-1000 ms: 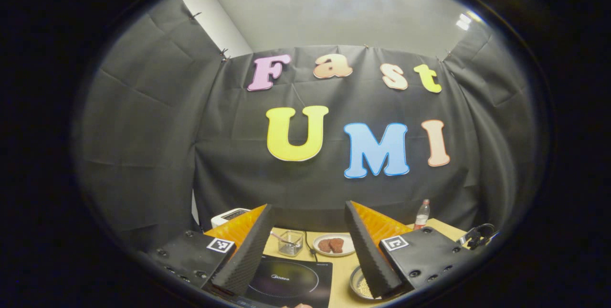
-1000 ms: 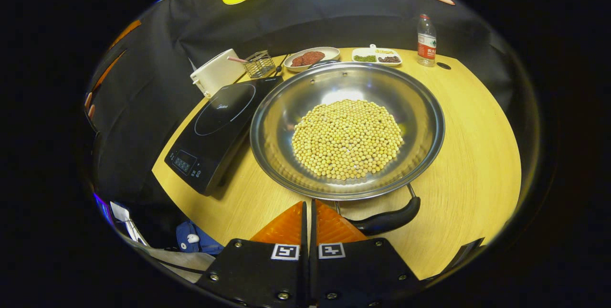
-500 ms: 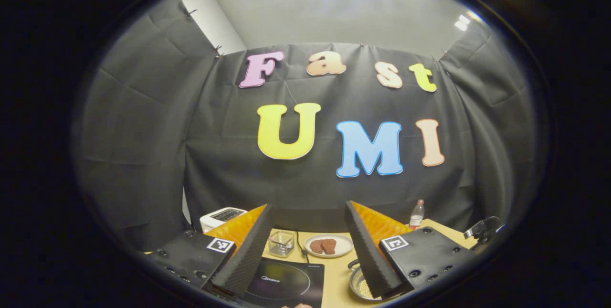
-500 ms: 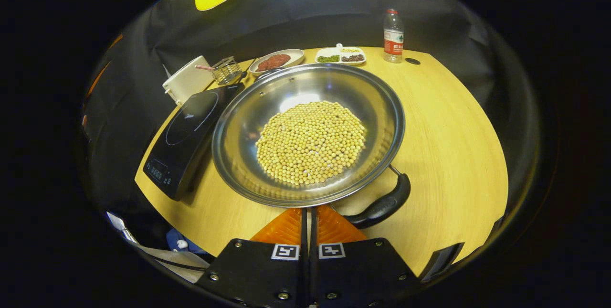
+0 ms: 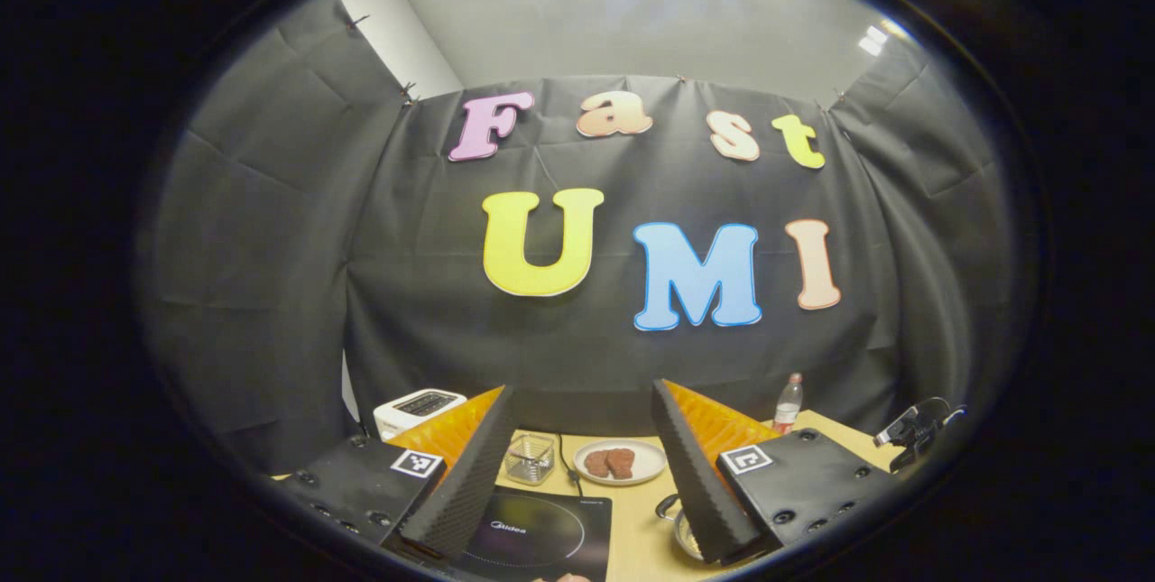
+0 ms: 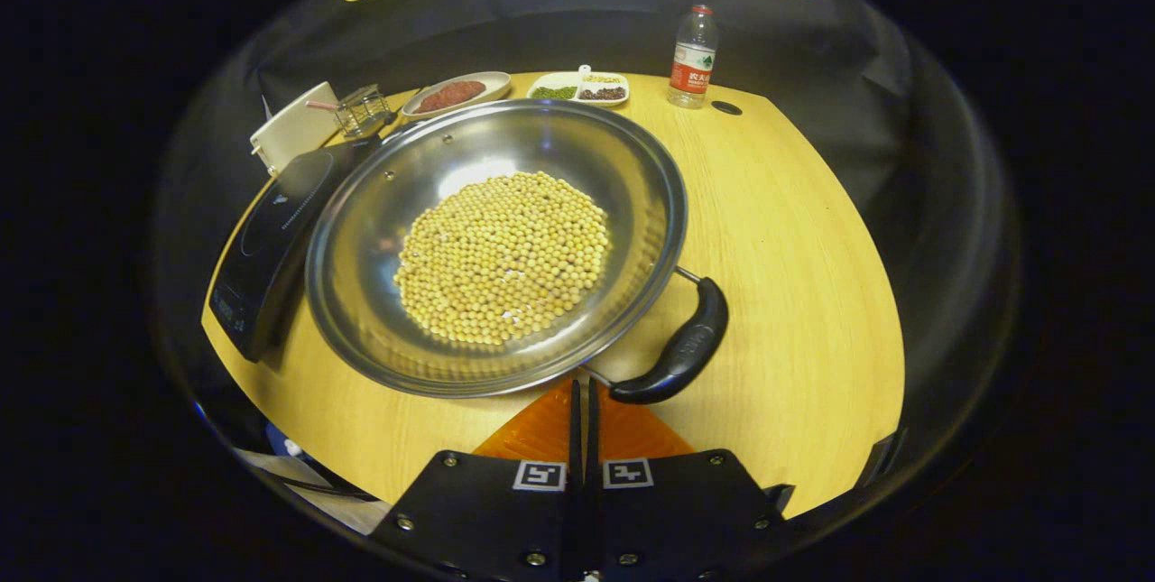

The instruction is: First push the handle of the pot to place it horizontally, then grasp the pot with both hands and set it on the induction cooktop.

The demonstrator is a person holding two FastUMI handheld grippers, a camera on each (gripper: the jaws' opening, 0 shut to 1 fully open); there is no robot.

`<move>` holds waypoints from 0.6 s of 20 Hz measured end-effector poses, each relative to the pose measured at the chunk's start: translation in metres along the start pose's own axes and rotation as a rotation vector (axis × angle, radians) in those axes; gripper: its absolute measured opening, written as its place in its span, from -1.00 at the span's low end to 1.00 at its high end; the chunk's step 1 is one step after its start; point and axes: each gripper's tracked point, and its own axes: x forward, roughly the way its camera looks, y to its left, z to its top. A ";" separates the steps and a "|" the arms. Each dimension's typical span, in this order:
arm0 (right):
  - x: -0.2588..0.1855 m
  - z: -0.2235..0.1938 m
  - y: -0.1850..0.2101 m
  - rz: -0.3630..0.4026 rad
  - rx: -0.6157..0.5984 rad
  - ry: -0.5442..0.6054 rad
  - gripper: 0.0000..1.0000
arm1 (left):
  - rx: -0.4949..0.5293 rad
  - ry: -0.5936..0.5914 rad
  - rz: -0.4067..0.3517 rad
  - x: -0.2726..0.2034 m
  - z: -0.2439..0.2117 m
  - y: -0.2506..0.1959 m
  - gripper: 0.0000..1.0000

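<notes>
1. Right gripper [image 6: 582, 397]: fingers pressed together, nothing between them, tips just beside the pot's black handle [image 6: 679, 356].
2. Pot [image 6: 496, 244] sits on the wooden table [image 6: 794, 293], full of yellow beans [image 6: 503, 255], right beside the induction cooktop [image 6: 275, 235]; not on it.
3. Left gripper [image 5: 577, 438]: fingers spread wide, empty, raised above the cooktop's near end.

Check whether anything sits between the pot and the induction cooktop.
Nothing visible does. In the right gripper view the pot of beans sits right beside the induction cooktop, its rim overlapping the cooktop's near edge. The cooktop's surface is bare; dishes sit behind.
</notes>
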 end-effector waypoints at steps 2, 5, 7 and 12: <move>0.001 0.001 -0.007 -0.007 0.026 0.009 -1.00 | 0.002 0.003 0.008 -0.001 -0.001 0.003 0.92; 0.006 0.005 -0.014 -0.018 0.041 0.011 -0.98 | 0.001 0.007 0.022 -0.003 -0.003 0.008 0.86; 0.009 0.009 -0.020 -0.033 0.028 0.008 -0.99 | 0.003 0.009 0.030 -0.003 -0.004 0.010 0.92; 0.018 0.023 -0.032 -0.064 0.004 0.000 -0.99 | 0.008 0.013 0.052 -0.009 -0.005 0.017 0.92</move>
